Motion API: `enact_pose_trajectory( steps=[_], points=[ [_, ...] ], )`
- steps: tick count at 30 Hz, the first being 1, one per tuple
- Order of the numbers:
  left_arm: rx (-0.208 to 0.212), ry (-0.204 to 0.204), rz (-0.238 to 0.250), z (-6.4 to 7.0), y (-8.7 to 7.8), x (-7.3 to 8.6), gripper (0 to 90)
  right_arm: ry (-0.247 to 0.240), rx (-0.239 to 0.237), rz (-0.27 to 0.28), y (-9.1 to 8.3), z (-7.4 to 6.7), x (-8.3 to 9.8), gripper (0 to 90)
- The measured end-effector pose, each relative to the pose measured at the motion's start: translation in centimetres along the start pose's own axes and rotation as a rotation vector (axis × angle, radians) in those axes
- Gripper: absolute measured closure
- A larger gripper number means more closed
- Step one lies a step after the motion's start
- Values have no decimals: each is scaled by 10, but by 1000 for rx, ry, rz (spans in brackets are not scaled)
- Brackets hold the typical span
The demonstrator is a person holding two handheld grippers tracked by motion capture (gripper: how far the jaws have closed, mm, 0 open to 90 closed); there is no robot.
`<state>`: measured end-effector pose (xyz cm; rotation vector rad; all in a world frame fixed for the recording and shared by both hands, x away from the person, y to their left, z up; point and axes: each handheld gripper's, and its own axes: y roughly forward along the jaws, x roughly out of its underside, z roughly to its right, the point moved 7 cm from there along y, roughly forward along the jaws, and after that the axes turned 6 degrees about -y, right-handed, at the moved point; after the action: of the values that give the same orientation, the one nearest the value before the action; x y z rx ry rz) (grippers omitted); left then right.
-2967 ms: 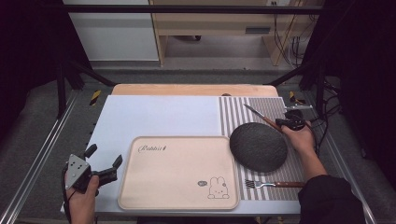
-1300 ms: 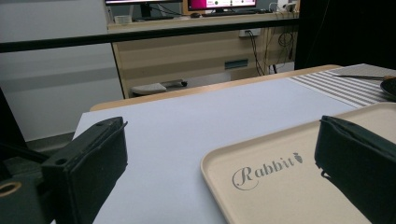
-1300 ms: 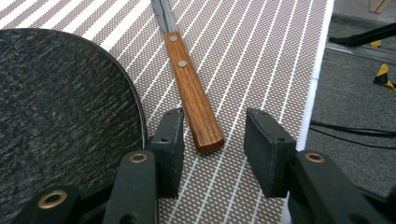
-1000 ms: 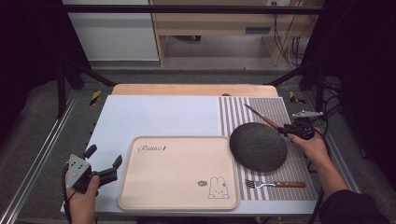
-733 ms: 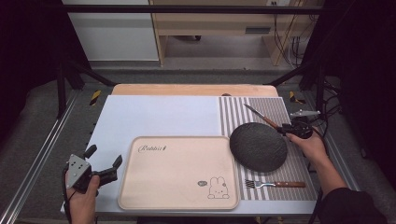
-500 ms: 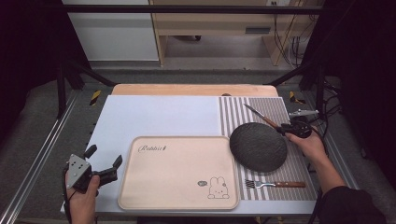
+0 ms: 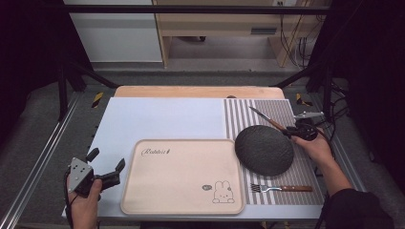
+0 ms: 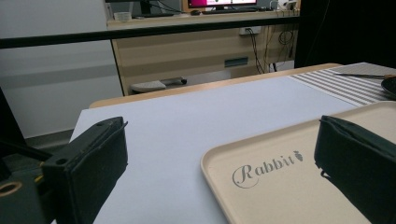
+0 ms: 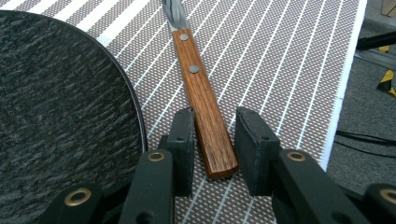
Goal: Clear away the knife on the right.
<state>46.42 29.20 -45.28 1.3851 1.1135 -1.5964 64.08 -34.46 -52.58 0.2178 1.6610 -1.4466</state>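
- The right hand-held gripper (image 9: 214, 135) has just been narrowing its jaws around the knife (image 9: 204, 95), whose wooden handle is lying between the pads on the striped placemat (image 9: 289, 60), beside the dark plate (image 9: 60, 88); a gap is showing, so no grip yet.
- Since three seconds ago, this hand has been shifting from the plate's edge out to the knife handle, suggesting a pick-up is coming.
- The left hand-held gripper (image 7: 106, 166) is resting released beside the tray (image 7: 181, 176) on the worktop (image 7: 162, 114).

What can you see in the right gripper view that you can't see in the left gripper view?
Right gripper view alone: the knife's wooden handle with two rivets lies between the right gripper and its closing jaws; a gap remains beside the right pad.

Left gripper view alone: the beige tray marked "Rabbit", the white mat, and the left gripper, its jaws wide apart with nothing between them.

Both: the striped placemat and the dark plate.
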Motion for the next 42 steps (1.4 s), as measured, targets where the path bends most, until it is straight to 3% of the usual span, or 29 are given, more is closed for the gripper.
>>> enact_pose_trajectory(
  steps=[21,42],
  points=[
    [-1,0,-1,0,0,0,24,-26,-16,-6,-1,-4,0,746],
    [-4,-1,-1,-1,-1,-1,25,-33,-23,-49,-12,-5,8,749]
  ],
)
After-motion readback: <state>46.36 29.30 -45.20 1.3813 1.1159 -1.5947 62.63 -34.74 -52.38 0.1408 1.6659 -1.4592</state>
